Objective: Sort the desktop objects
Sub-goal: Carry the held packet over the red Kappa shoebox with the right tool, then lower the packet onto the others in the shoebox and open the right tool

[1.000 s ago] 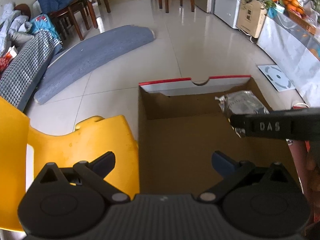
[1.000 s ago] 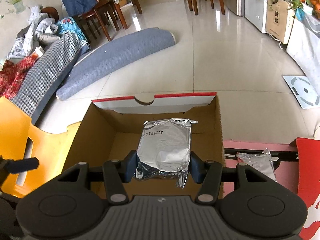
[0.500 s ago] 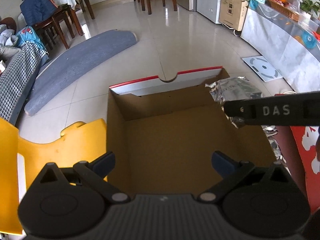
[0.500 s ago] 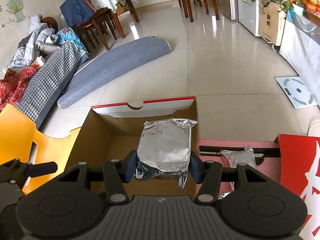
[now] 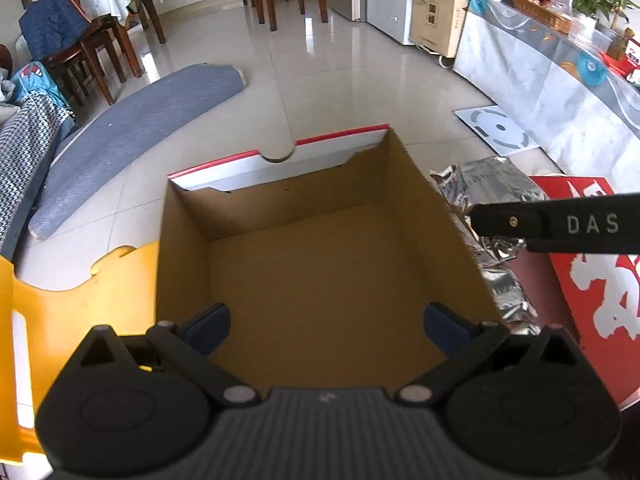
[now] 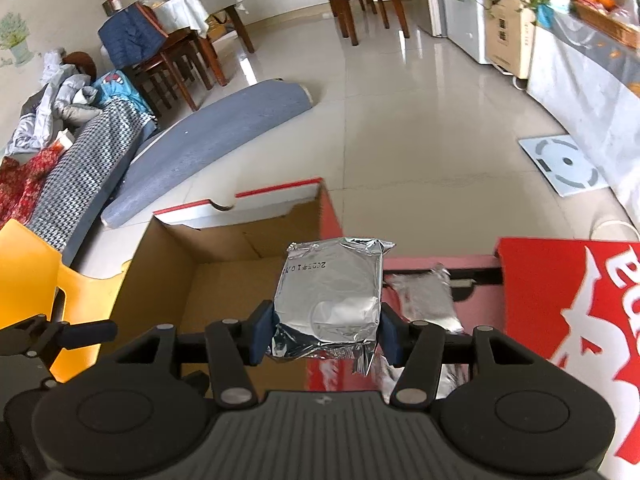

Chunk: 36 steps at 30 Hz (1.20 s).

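The left gripper (image 5: 326, 322) is positioned above the open cardboard box (image 5: 320, 264), with its camera directed down into the box interior. Its fingers (image 5: 210, 320) are set wide apart and grip nothing. In the left wrist view, the box floor is bare brown card; no contents are visible on it. The box's far flap, white with a red edge (image 5: 280, 160), lies at 12 o'clock.

The right gripper (image 6: 326, 334) is positioned at the right-hand wall of the same box, at 3 o'clock from the box centre. Its fingers (image 6: 262, 332) are clamped on a silver foil packet (image 6: 330, 292), one finger on each side of the packet's lower portion. The packet stands roughly upright between them, with a printed code across its upper face. It is clear of the box floor and straddles the right wall line in the right wrist view.

A second foil packet (image 6: 424, 298) lies outside the box, at 3 o'clock from the held one, on the counter (image 6: 472, 264) beside a red printed sheet (image 6: 572, 320). A yellow plastic chair (image 5: 80, 300) stands at 9 o'clock from the box.
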Available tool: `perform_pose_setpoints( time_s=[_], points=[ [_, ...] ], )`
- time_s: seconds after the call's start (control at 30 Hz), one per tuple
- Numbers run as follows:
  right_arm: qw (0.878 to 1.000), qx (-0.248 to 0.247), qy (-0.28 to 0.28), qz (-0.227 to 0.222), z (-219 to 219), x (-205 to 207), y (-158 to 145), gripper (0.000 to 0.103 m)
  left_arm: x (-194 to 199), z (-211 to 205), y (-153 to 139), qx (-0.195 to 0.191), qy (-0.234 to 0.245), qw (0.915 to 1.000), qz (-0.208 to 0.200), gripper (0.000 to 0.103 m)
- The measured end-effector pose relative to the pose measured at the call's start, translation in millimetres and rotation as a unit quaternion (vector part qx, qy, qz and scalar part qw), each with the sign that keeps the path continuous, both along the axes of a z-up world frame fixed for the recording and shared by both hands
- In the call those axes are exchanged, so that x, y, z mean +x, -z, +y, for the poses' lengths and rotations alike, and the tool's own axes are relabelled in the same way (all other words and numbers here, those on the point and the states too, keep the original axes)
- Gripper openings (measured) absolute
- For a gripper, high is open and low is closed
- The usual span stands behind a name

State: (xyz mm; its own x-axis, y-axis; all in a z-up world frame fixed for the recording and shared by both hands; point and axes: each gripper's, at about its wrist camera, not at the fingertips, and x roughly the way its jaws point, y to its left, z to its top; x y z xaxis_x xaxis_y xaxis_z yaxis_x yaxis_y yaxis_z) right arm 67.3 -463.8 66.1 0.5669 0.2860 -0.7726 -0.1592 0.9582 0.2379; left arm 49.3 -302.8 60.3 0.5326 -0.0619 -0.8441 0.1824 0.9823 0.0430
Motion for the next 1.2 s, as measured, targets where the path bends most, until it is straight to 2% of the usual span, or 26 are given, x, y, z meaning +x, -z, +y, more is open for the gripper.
perform_pose_setpoints(
  time_s=[0.47, 0.83, 1.2],
  points=[
    [0.999, -0.015, 0.038, 0.03, -51, -23, 23, 0.053, -19, -29, 9, -0.01, 0.026, 0.9996, 0.011, 0.103],
    [0.995, -0.016, 0.057, 0.079, -71, -37, 65, 0.053, -23, -51, 14, -0.011, 0.048, 0.9987, 0.016, 0.103],
    [0.992, -0.012, 0.073, 0.101, -82, -33, 82, 0.054, -25, -62, 16, -0.01, 0.056, 0.9981, 0.022, 0.103]
  ],
)
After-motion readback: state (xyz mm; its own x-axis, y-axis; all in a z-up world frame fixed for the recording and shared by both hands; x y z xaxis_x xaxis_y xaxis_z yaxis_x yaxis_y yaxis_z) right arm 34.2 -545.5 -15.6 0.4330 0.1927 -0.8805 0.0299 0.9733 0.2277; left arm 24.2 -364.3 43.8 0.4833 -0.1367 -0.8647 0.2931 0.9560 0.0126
